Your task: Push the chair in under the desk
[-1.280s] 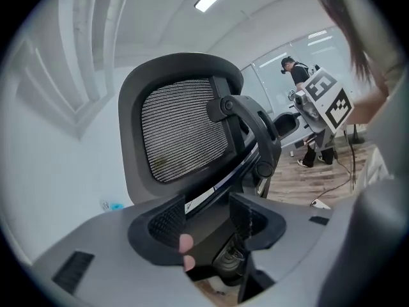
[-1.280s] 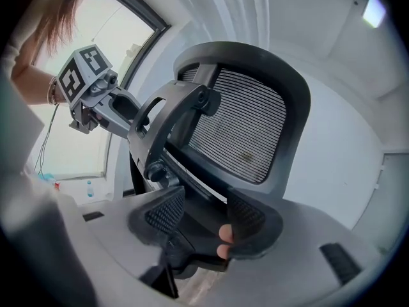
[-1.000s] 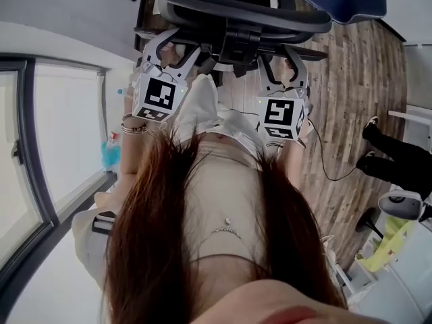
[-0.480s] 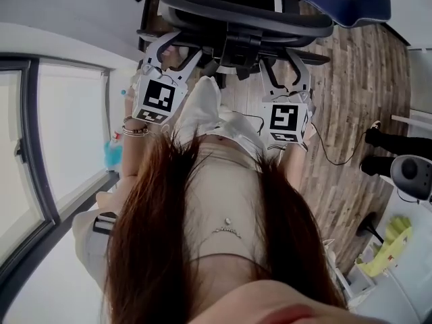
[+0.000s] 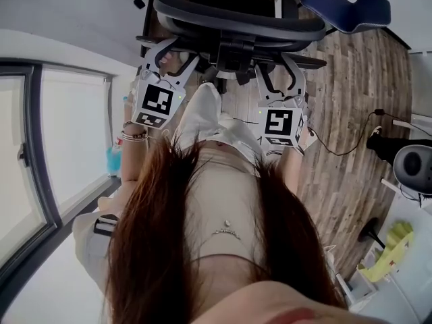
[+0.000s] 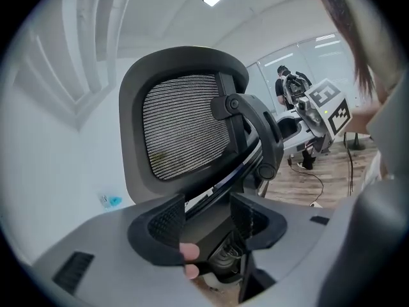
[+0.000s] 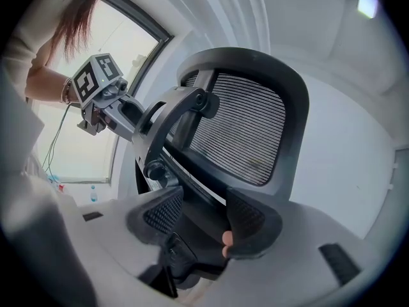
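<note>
Overhead, one chair (image 5: 236,12) stands at the far edge on the wood floor (image 5: 351,113), with two tools just near its back: left tool (image 5: 170,54) and right tool (image 5: 280,79). Left gripper view: jaws apart, chair back beyond them. Right gripper view: jaws opening, with the chair's dark frame showing in the gap.

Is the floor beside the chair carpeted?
No, the head view shows a wood-plank floor beside the chair.
</note>
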A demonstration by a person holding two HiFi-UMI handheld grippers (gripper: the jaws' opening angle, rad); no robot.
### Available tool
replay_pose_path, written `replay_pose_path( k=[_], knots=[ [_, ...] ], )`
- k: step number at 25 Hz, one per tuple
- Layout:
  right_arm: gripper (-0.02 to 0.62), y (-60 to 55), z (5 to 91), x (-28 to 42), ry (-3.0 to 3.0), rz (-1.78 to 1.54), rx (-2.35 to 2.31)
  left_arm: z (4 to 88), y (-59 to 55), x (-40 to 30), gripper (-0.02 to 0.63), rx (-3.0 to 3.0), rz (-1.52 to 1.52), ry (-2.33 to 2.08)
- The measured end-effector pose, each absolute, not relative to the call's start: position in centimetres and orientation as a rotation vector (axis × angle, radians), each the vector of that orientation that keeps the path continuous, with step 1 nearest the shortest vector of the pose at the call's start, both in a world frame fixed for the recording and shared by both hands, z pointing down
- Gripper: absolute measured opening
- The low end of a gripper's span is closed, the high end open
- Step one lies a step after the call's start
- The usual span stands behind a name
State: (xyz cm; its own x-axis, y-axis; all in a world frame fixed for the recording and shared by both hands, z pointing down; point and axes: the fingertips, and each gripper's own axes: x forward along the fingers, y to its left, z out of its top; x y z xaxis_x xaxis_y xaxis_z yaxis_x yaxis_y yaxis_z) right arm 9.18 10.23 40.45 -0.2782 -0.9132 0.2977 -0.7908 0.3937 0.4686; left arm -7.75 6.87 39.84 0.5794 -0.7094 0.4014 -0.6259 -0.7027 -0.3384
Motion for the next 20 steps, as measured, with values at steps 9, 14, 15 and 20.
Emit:
replay_pose_path(
  k=[9, 14, 15, 20],
  knots=[
    [0.225, 8.1, 40.6, 9.2, -2.127, -0.323, 1.482, 39.9, 4.7, -7.8, 0.216, -2.646, -0.822, 1.153],
    [0.225, 7.3, 40.6, 9.3, -2.135, -0.34, 1.49, 40.0, 3.9, -7.8, 0.216, -2.649, -0.81, 1.168],
    [0.225, 7.1, 40.6, 9.3, -2.137, -0.346, 1.493, 40.0, 3.8, -7.8, 0.216, -2.648, -0.805, 1.172],
    [0.225, 6.5, 40.6, 9.2, -2.138, -0.368, 1.504, 39.9, 3.0, -7.9, 0.216, -2.649, -0.794, 1.182]
  ],
)
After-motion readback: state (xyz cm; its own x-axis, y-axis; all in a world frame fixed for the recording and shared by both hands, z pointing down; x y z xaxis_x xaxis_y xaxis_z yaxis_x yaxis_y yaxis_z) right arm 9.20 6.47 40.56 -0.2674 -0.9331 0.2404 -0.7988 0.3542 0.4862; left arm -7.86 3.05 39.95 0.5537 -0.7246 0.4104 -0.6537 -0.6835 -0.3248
